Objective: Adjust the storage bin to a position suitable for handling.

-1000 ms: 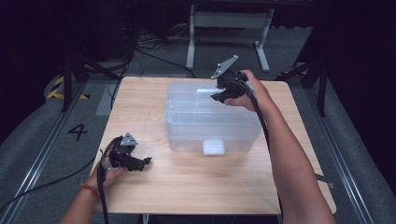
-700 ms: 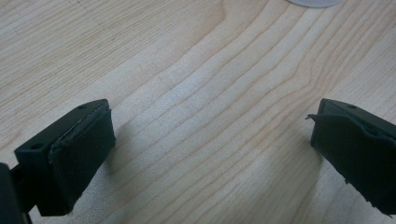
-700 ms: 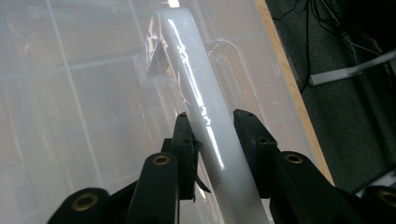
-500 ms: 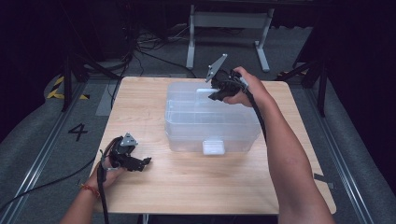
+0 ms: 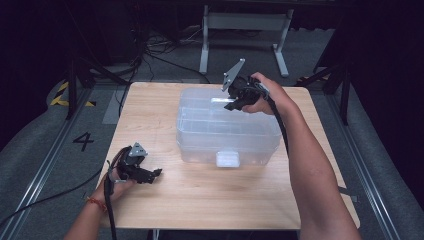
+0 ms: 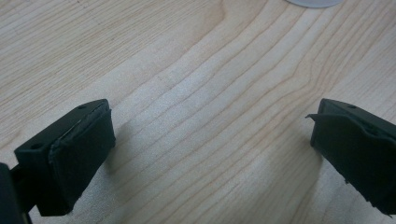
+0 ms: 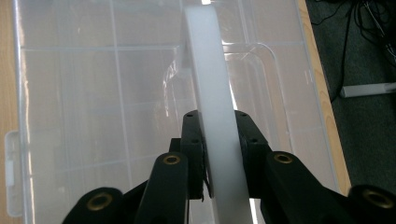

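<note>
Clear plastic box (image 5: 227,127), lidded and divided into compartments, stood on the wooden table (image 5: 165,205) in its middle-to-far part, its back wall near the far edge and its front latch (image 5: 227,159) facing the near edge. White handle (image 7: 212,107) on the lid was raised on edge. Right gripper (image 5: 235,104) hovered over the far part of the lid, held in the person's right hand (image 5: 265,97); its jaws had just been closing and pressed on both flat sides of the handle, as seen in the right gripper view, where the handle ran up between the black pads (image 7: 194,140). Left gripper (image 5: 152,173) lay low near the near-left corner of the table, held in the left hand (image 5: 117,180), jaws spread wide with nothing between them; the left gripper view showed bare wood grain (image 6: 205,93) in the gap. Left gripper and box were well apart, with a strip of bare tabletop between. Open room: a broad band of table along the near edge in front of the box, a narrower band along the left edge, and a slim margin on the right side of the box. Beyond the far edge stood a metal stand (image 5: 245,20) and loose cables (image 5: 150,50) on the dark floor; a floor mark "4" (image 5: 82,141) lay off the left edge.
</note>
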A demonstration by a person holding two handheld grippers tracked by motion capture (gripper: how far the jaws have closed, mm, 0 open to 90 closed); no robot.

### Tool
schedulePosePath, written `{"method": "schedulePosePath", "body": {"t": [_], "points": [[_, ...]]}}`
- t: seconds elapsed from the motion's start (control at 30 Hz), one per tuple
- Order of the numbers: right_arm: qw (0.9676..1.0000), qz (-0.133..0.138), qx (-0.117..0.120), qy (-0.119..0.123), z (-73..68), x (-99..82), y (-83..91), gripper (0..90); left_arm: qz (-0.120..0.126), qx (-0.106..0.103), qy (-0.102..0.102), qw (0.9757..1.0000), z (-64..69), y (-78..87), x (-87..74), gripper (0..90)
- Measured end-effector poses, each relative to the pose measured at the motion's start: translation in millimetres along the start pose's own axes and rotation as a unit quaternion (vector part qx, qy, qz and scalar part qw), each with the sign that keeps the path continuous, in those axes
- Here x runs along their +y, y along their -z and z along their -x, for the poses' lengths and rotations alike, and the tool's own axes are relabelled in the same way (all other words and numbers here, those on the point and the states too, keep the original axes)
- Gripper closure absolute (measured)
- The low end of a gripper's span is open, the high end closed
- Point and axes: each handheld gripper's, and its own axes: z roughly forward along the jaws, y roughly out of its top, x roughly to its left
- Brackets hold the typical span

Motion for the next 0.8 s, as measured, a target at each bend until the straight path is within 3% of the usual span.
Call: {"method": "schedulePosePath", "body": {"t": [0.13,0.27,0.5,0.7,0.8], "points": [[0.9999,-0.002,0.013,0.002,-4.4,-0.1,3.1,78.3,0.001,-0.001,0.000,1.0000,-0.1,-0.1,-0.1,0.3],[0.9998,-0.002,0.011,0.014,-7.2,0.4,4.2,78.6,0.002,0.000,0.000,1.0000,-0.1,0.0,-0.3,0.3],[0.9997,0.007,0.017,0.015,-11.2,-2.1,8.7,78.9,0.001,0.000,0.000,1.0000,-0.1,0.0,-0.3,0.3],[0.9985,0.015,0.035,0.041,-16.1,-0.3,12.7,78.8,0.002,0.000,0.000,1.0000,-0.1,0.0,-0.3,0.3],[0.9984,0.015,0.035,0.041,-17.7,2.8,13.5,78.6,0.001,-0.001,0.000,1.0000,-0.1,0.0,-0.3,0.3]]}}
